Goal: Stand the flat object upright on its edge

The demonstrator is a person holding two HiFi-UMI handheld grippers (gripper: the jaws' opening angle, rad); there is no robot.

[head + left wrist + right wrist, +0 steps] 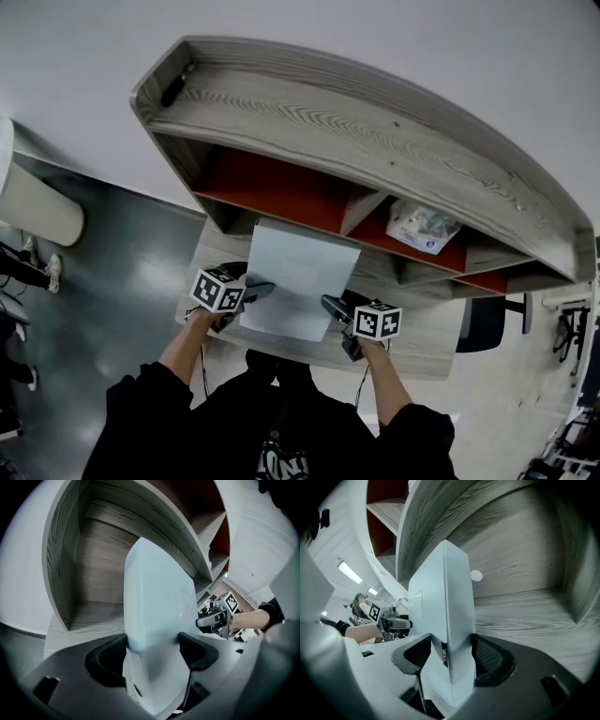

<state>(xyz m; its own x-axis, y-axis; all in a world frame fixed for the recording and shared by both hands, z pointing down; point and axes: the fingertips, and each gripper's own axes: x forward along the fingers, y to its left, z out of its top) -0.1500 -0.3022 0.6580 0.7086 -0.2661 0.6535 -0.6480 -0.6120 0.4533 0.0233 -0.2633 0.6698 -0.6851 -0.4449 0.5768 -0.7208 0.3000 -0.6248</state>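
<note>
Pale-blue flat rectangular box point(298, 281) sits clamped at opposite edges between my left gripper point(261, 290) and right gripper point(331, 305), over the grey wooden desk point(427, 339), seemingly half-raised; setting it upright and releasing remain.

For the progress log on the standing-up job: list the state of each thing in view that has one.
Flat pale blue box: clamped at both sides, broad face upward, not standing on edge.
Left hand-held gripper: shut on the box's left edge.
Right hand-held gripper: shut on its right edge.
White plastic packet: lying in a red-backed shelf compartment, untouched.
</note>
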